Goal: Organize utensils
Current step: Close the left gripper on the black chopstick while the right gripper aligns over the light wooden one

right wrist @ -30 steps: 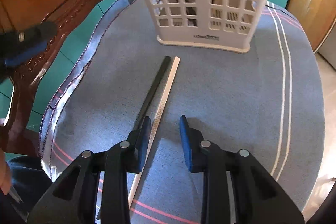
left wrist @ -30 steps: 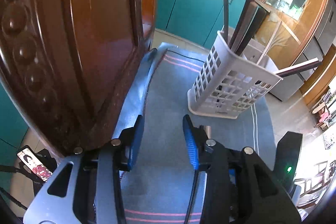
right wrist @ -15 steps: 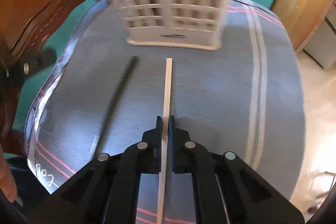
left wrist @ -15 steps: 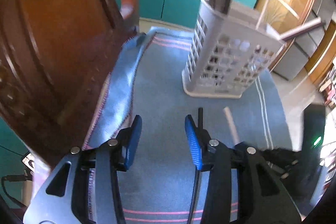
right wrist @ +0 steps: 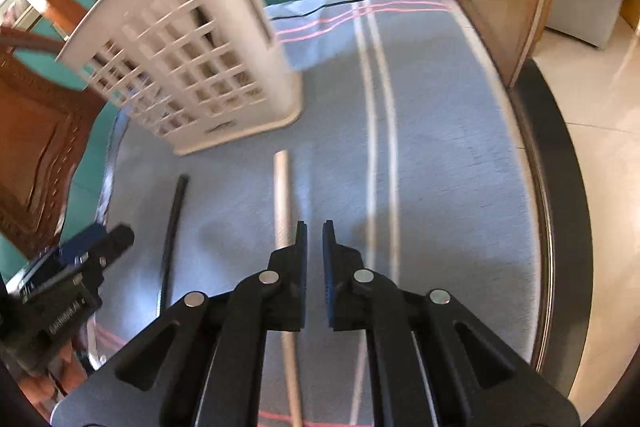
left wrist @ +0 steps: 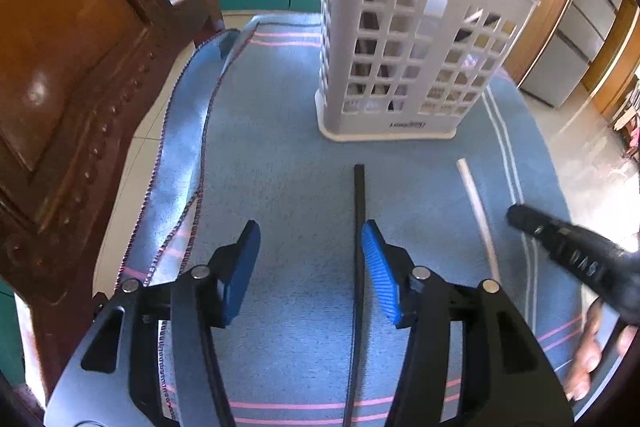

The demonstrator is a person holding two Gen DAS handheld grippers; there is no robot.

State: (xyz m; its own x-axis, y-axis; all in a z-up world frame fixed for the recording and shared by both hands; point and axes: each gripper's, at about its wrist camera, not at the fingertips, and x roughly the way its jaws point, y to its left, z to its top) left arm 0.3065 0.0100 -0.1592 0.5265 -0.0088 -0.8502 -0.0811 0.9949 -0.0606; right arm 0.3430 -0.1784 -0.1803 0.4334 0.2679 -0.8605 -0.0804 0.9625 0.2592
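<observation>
A white slotted utensil basket (left wrist: 400, 39) (right wrist: 192, 59) stands on the blue cloth, with dark sticks poking out of its top. A black chopstick (left wrist: 359, 211) (right wrist: 173, 223) lies on the cloth between the jaws of my left gripper (left wrist: 309, 227), close to the right pad; the jaws are opening and no pad presses on it. A white chopstick (left wrist: 478, 211) (right wrist: 282, 195) lies further right. My right gripper (right wrist: 315, 225) is shut with nothing in its narrow gap; the white chopstick runs just left of and under its left finger.
A carved wooden chair (left wrist: 60, 67) crowds the left side. The striped blue cloth (right wrist: 440, 147) covers a round table whose dark rim (right wrist: 560, 187) curves along the right. Teal cabinets stand behind. A person's hand (left wrist: 588, 367) holds the right gripper's handle.
My left gripper came down over the black chopstick and its jaws widened. My right gripper closed on the white chopstick, slid it away from the black one, then rolled; the stick now lies beside its shut jaws.
</observation>
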